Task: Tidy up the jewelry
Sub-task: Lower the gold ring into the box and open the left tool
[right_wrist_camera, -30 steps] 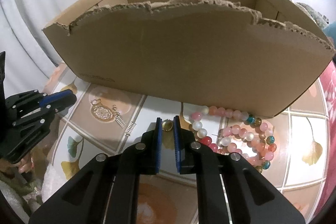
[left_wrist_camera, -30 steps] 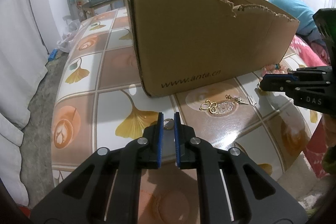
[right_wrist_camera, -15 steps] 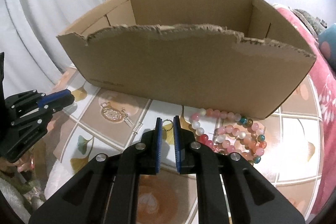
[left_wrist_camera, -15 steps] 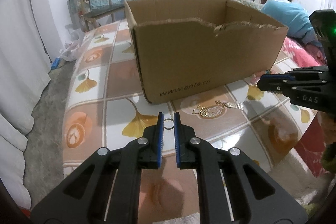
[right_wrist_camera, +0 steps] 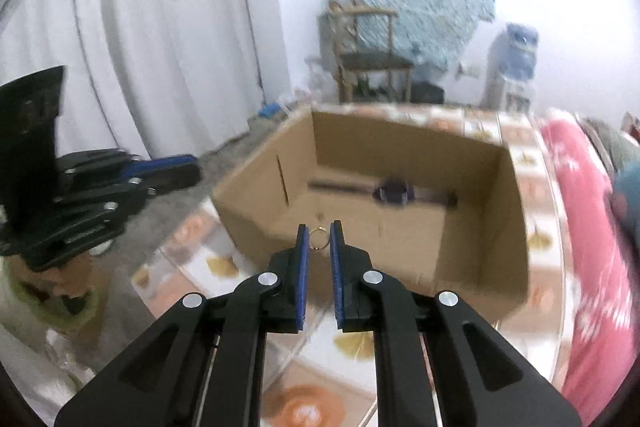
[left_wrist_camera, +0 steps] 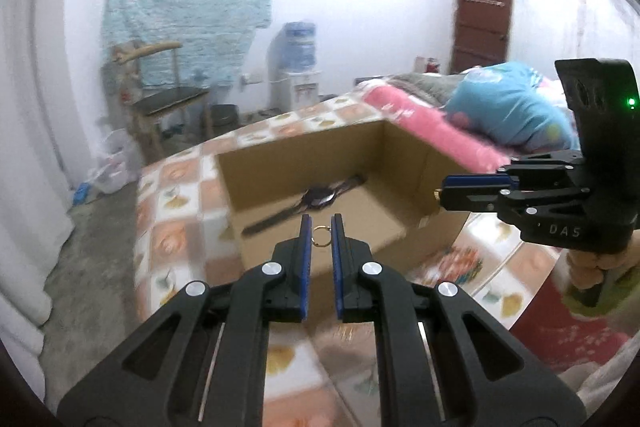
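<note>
Both tools risen, rings point(left_wrist_camera: 321, 236) pinched at tips

Table pattern point(left_wrist_camera: 172, 251): I see only smear at left of centre in the left wrist view.
Watch point(right_wrist_camera: 394, 193): blurred in the box point(right_wrist_camera: 480, 251), centre of the right view; I can't read its face.
Jewelry on table point(left_wrist_camera: 460, 263): a colourful blur right of centre, pieces indistinguishable.
Person's hand point(left_wrist_camera: 588, 267): partly hidden behind the handle at the right edge.
Left gripper point(right_wrist_camera: 176, 171): motion-blurred at my left edge.
</note>
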Demonstrator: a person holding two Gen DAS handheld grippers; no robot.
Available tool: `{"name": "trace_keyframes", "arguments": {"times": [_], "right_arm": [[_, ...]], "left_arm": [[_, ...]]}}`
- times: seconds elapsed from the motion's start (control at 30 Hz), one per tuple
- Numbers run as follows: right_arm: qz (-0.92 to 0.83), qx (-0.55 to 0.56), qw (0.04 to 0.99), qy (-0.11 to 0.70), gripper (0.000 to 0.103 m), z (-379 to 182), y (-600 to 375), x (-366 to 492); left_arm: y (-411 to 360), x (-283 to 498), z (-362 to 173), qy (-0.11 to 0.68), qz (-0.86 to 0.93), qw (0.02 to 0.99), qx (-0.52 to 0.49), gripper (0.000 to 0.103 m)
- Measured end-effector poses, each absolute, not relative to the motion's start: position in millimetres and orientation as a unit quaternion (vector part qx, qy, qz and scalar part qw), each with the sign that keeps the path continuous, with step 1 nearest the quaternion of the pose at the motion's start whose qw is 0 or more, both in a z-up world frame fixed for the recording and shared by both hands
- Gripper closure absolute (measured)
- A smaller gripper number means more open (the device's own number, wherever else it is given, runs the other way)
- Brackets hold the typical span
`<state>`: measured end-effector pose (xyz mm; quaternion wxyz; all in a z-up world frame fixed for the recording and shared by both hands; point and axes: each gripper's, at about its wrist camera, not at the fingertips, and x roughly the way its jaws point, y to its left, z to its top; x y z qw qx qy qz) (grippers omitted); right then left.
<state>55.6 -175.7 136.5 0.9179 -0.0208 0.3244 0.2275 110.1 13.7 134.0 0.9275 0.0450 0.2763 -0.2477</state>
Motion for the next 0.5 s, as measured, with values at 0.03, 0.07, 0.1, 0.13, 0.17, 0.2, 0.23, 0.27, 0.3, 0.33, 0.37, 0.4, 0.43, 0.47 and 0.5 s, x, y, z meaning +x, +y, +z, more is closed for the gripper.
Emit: {"name": "trace_keyframes", "arguments": {"times": [0.03,0.07,0.1,0.13,0.17,0.2,0.23,0.27,0.3,0.33,0.37,0.4,0.43,0.47,0.5], "right_arm": [[0.237,-0.016,0.916,0.324,0.092,142.1,-177.0,63.2],[0.246,-0.011,0.912,0.329,0.092,148.4,-179.1,76.7],[0.251,-0.008,0.908,0.334,0.092,151.0,-179.5,85.5],[0.254,-0.004,0.904,0.345,0.092,152.0,-179.3,99.1],[0.253,0.001,0.896,0.364,0.092,151.0,-181.2,118.4],[0.254,0.006,0.887,0.386,0.092,147.1,-183.4,135.9],[0.254,0.015,0.876,0.409,0.092,142.2,-186.4,151.5],[0.253,0.025,0.862,0.438,0.092,134.3,-190.2,168.6],[0.253,0.033,0.851,0.459,0.092,127.6,-190.8,181.9],[0.251,0.043,0.837,0.484,0.092,118.2,-193.7,197.9],[0.242,0.050,0.824,0.510,0.092,106.7,-197.0,214.4],[0.235,0.052,0.814,0.529,0.092,98.1,-198.1,225.5],[0.227,0.056,0.803,0.548,0.092,87.5,-199.0,235.7],[0.217,0.063,0.789,0.571,0.092,74.6,-201.7,248.2],[0.214,0.068,0.781,0.583,0.092,67.5,-203.8,254.1]], "left_arm": [[11.0,121.0,137.6,0.282,-0.255,0.924,0.044,0.094],[6.8,136.5,140.3,0.294,-0.261,0.919,0.045,0.094],[4.2,148.7,139.8,0.303,-0.265,0.914,0.046,0.094],[-0.5,165.3,139.3,0.319,-0.270,0.907,0.045,0.094],[-6.1,182.1,137.3,0.340,-0.278,0.897,0.042,0.094],[-9.8,195.4,133.8,0.357,-0.286,0.888,0.039,0.094],[-13.9,208.9,129.3,0.375,-0.291,0.880,0.035,0.094],[-21.1,227.7,121.7,0.402,-0.296,0.866,0.031,0.094],[-24.6,238.8,115.8,0.422,-0.299,0.855,0.029,0.094],[-29.8,253.7,106.2,0.447,-0.300,0.842,0.026,0.094],[-35.1,267.4,95.7,0.471,-0.300,0.829,0.024,0.094],[-38.5,275.3,87.9,0.489,-0.300,0.819,0.023,0.094],[-42.4,285.0,77.9,0.509,-0.299,0.807,0.020,0.094],[-46.7,295.6,66.6,0.532,-0.295,0.794,0.018,0.094],[-49.2,299.5,58.9,0.543,-0.292,0.787,0.020,0.094]]}}
